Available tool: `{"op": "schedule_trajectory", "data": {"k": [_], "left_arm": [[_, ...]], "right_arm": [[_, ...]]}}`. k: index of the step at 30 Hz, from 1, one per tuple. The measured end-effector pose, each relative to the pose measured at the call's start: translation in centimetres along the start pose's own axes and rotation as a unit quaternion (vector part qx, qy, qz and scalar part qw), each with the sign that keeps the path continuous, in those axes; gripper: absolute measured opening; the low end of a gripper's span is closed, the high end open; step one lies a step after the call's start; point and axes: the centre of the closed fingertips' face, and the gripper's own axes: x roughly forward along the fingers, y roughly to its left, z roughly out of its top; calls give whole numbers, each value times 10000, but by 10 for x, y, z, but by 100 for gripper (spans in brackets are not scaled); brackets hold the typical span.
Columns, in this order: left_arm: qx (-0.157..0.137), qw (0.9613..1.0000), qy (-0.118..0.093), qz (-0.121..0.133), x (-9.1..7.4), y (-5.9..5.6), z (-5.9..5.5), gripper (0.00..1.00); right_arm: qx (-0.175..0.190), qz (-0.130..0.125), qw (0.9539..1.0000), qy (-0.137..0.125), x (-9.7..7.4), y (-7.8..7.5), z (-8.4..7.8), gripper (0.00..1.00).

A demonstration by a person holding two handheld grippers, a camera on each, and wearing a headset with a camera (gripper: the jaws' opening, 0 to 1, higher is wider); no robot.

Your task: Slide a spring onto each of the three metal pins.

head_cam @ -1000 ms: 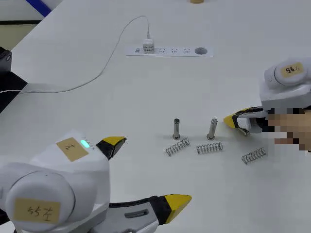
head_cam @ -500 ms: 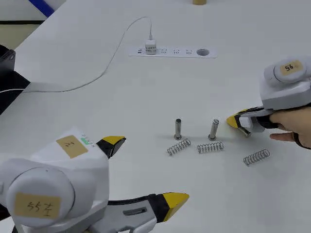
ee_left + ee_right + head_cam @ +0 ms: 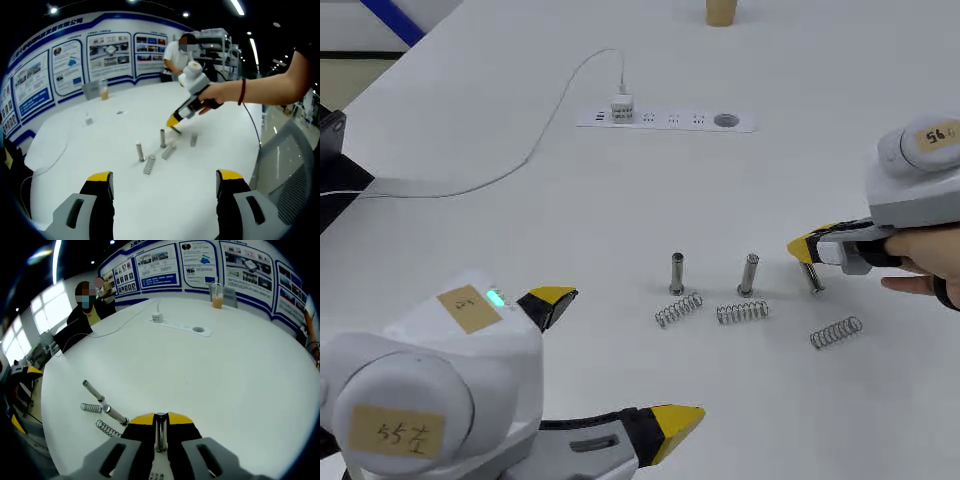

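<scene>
Two metal pins stand upright on the white table, one (image 3: 677, 272) to the left of the other (image 3: 749, 274). A third pin (image 3: 812, 277) hangs tilted from my right gripper (image 3: 803, 247), which is shut on it; its lower end is at the table surface. In the right gripper view the held pin (image 3: 160, 432) sits between the shut jaws of the right gripper (image 3: 160, 420). Three springs lie flat in front of the pins: left (image 3: 679, 309), middle (image 3: 742, 312), right (image 3: 836, 332). My left gripper (image 3: 615, 362) hovers open at the near left, well short of the pins (image 3: 140, 151).
A white power strip (image 3: 665, 120) with a plugged charger (image 3: 621, 103) and a trailing cable (image 3: 520, 160) lies farther back. A cup (image 3: 721, 10) stands at the far edge. A person (image 3: 177, 55) is beyond the table, and a chair (image 3: 290, 160) stands beside it.
My right gripper has drawn slightly right, away from the standing pins, and more of the held pin now shows below its jaws. The left gripper has hardly moved.
</scene>
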Motion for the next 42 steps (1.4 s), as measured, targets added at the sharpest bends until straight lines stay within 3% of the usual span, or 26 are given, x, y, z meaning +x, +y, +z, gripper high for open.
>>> {"op": "schedule_trajectory", "data": {"k": [23, 42], "left_arm": [[4, 9999, -111, -27, -6, -7, 2, 84], [10, 9998, -170, -36, -7, -8, 4, 82]], "right_arm": [[-242, -118, 9995, 176, -30, 7, -10, 9], [-264, -243, 9987, 367, -40, 8, -19, 9]]}}
